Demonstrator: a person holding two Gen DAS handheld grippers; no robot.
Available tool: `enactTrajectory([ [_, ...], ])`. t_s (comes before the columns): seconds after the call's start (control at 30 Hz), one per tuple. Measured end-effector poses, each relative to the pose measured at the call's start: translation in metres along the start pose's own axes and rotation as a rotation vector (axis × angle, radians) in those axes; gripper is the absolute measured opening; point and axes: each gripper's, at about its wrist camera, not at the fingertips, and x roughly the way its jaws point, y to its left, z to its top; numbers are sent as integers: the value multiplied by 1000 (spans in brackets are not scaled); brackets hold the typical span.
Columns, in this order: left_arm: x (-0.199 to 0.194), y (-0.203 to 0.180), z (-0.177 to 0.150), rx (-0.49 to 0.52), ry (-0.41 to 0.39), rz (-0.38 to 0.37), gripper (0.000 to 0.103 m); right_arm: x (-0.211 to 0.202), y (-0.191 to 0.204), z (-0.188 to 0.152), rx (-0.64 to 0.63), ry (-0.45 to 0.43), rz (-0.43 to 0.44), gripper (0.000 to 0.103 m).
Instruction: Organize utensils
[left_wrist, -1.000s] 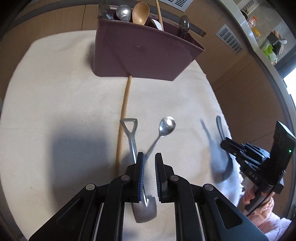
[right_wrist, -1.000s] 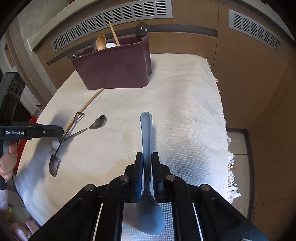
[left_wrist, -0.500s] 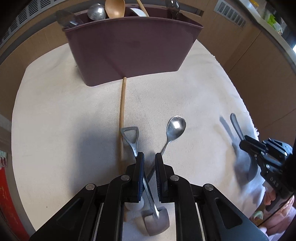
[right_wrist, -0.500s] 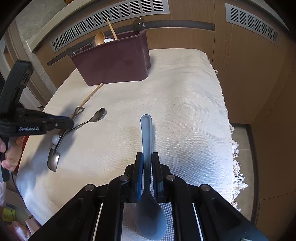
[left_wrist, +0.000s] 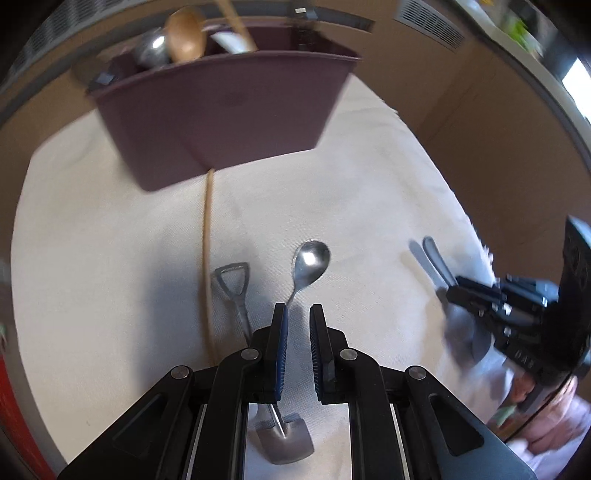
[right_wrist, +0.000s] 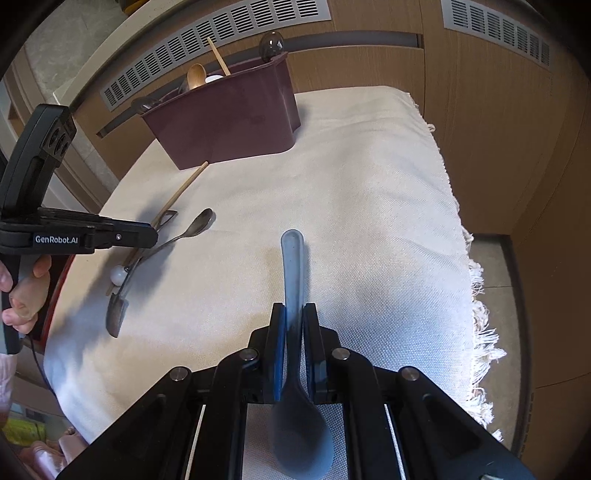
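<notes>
A blue-grey spoon (right_wrist: 291, 266) points handle-first away from me over the cloth, with my right gripper (right_wrist: 293, 314) shut on its neck. In the left wrist view the right gripper (left_wrist: 454, 291) sits at the right with that spoon (left_wrist: 437, 258). My left gripper (left_wrist: 297, 317) is shut and holds nothing. It hovers just above a metal spoon (left_wrist: 310, 258), a shovel-shaped spoon (left_wrist: 232, 280) and a long wooden stick (left_wrist: 206, 240) lying on the cloth. The right wrist view shows the left gripper (right_wrist: 153, 236) over these. A maroon utensil holder (left_wrist: 229, 110) stands beyond.
The holder (right_wrist: 229, 122) has a wooden spoon (right_wrist: 195, 75) and several other utensils standing in it. The cream cloth (right_wrist: 369, 184) ends in a fringed edge (right_wrist: 480, 314) on the right. Wooden cabinets with vents rise behind. A person's hand (right_wrist: 26, 291) grips the left tool.
My left gripper has shifted across the table and rolled, so the holder looks nearer and tilted. In the right wrist view it now reaches further over the lying utensils. The right gripper stayed put.
</notes>
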Motion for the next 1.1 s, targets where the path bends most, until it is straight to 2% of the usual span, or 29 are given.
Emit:
enactTrajectory([
  [0.07,2,-16,1,118,2,30,14,2,-2,0,6,7,2,8],
  [0.13,10,-27,6,186,29,49,14,4,-5,1,30,20,47,8],
  [0.27,33,-25,25,177,65,125,14,6,-16,3,107,44,148,8],
  [0.4,33,-25,29,167,46,112,14,3,-25,3,154,53,187,8],
  [0.5,25,-22,21,171,29,93,18,2,-26,5,165,50,176,8],
  [0.57,20,-17,16,174,21,99,27,2,-26,7,164,49,170,8],
  [0.63,16,-12,12,180,14,115,30,3,-25,9,163,49,166,8],
  [0.73,14,-9,8,215,13,129,31,4,-23,10,156,49,149,8],
  [0.93,18,-27,8,321,42,91,32,3,-21,8,138,42,117,8],
  [1.1,35,-37,24,346,81,138,33,3,-20,6,127,44,125,8],
])
